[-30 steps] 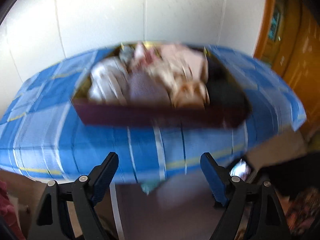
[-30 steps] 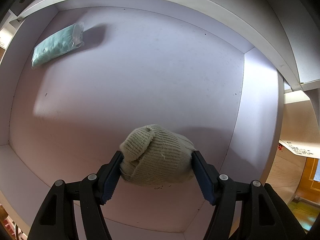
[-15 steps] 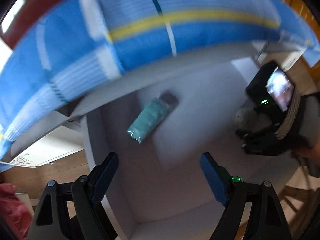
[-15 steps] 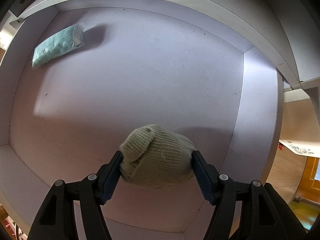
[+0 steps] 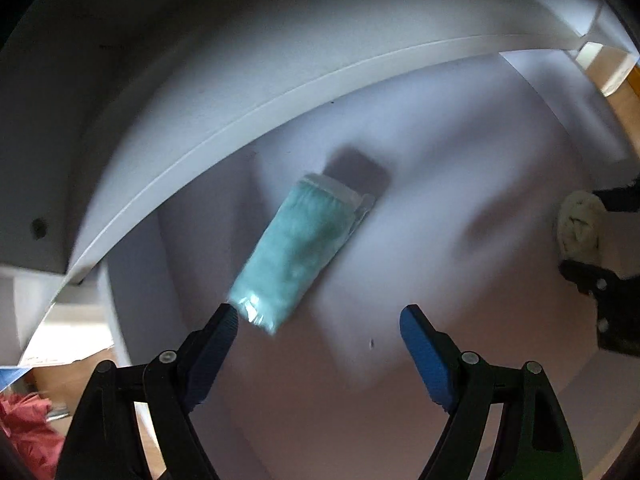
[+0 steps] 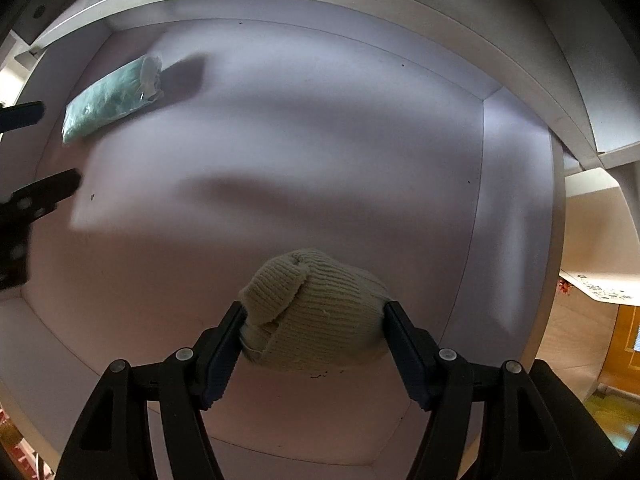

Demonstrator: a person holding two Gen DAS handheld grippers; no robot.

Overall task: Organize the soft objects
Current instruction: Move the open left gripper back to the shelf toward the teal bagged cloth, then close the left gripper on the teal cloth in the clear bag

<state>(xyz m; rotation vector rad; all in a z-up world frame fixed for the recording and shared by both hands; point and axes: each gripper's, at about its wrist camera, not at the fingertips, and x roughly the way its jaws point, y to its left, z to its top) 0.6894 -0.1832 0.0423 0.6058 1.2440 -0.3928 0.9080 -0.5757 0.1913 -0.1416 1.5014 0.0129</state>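
Observation:
A teal roll of cloth in clear wrap [image 5: 300, 252] lies on the floor of a white drawer [image 5: 280, 92]. My left gripper [image 5: 320, 320] hangs open just above the roll's near end, its left fingertip beside that end; nothing is between the pads. In the right wrist view the same teal roll [image 6: 112, 100] lies at the far left, with the left gripper [image 6: 60, 144] coming in from the left edge. My right gripper [image 6: 314, 316] is shut on a cream knitted hat [image 6: 312, 312] just over the drawer floor near the right wall [image 6: 516, 200]. The hat [image 5: 578, 228] also shows at the left wrist view's right edge.
The drawer floor between the teal roll and the hat is bare. A red cloth [image 5: 24, 432] lies outside the drawer at lower left. A printed paper [image 6: 600, 292] and wooden floor show beyond the right wall.
The left gripper dropped from facing the basket on the blue bed into the drawer, close over the teal roll, and now shows in the right wrist view. The right gripper and hat stayed still.

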